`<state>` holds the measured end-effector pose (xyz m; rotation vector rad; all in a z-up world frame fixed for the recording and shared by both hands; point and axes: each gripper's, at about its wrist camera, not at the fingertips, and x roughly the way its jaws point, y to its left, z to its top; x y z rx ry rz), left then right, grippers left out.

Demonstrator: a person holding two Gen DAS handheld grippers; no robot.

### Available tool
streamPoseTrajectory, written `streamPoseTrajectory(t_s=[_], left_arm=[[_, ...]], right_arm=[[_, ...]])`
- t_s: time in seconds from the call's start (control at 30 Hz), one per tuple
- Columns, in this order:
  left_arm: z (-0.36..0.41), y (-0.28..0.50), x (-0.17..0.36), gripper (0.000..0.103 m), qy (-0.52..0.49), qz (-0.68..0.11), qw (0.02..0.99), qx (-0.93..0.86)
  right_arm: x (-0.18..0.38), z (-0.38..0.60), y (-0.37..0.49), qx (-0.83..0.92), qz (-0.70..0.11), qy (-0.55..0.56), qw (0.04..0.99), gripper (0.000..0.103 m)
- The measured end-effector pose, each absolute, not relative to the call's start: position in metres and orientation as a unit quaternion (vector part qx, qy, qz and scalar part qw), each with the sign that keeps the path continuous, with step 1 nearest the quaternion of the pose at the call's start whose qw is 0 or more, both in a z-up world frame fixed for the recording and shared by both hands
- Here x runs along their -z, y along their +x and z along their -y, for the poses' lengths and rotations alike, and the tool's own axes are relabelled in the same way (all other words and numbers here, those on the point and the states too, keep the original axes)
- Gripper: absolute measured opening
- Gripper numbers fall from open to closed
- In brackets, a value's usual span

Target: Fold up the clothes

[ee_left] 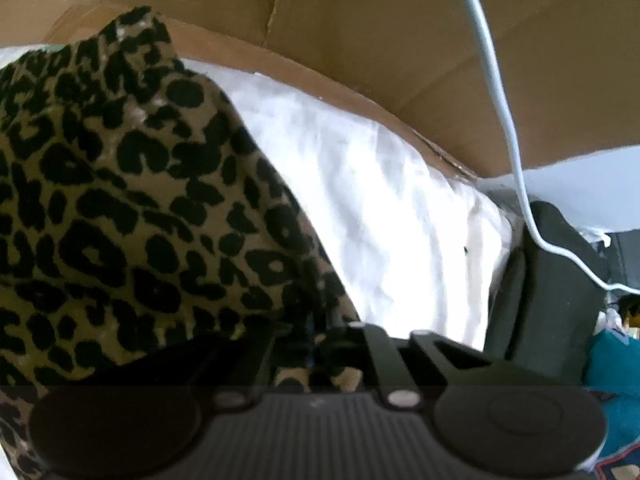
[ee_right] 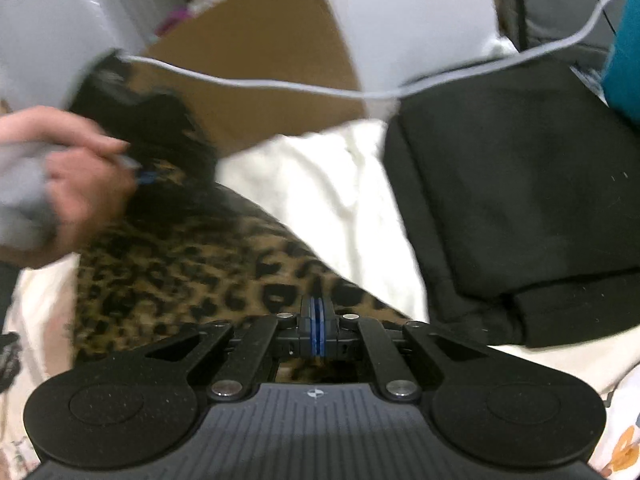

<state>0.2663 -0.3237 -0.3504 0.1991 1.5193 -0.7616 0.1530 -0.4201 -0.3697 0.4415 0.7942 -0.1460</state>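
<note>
A leopard-print garment (ee_left: 132, 208) fills the left of the left wrist view and drapes over my left gripper (ee_left: 316, 344), which is shut on its edge. In the right wrist view the same garment (ee_right: 192, 268) lies across the white bedding (ee_right: 344, 200). My right gripper (ee_right: 318, 320) is shut with its blue pads pressed together on the garment's near edge. The person's hand holds the left gripper (ee_right: 132, 120) at the garment's far left end.
A folded black garment (ee_right: 520, 200) lies on the bedding at the right. A cardboard box (ee_left: 360, 40) stands behind the bed. A white cable (ee_right: 280, 84) hangs across both views. A teal cloth (ee_left: 616, 364) sits at the right edge.
</note>
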Motion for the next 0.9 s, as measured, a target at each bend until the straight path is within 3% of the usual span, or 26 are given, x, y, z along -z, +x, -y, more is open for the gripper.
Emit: streamPoseTrajectory(t_s=[0.17, 0.23, 0.43, 0.77, 0.9], left_arm=[[0.322, 0.254, 0.327, 0.016, 0.135, -0.64, 0.66, 0.37], [0.323, 0.252, 0.322, 0.011, 0.15, -0.631, 0.666, 0.369], [0.333, 0.237, 0.344, 0.003, 0.188, -0.633, 0.657, 0.365], [0.341, 0.243, 0.365, 0.001, 0.161, -0.618, 0.668, 0.381], [0.388, 0.314, 0.393, 0.001, 0.161, -0.623, 0.663, 0.383]], right_arm=[[0.379, 0.443, 0.146, 0.111, -0.391, 0.239, 0.882, 0.003], [0.381, 0.445, 0.142, 0.119, -0.393, 0.241, 0.879, 0.003], [0.371, 0.443, 0.136, 0.125, -0.379, 0.239, 0.885, 0.001], [0.35, 0.421, 0.136, 0.079, -0.363, 0.21, 0.904, 0.001], [0.36, 0.411, 0.138, 0.061, -0.388, 0.207, 0.896, 0.002]])
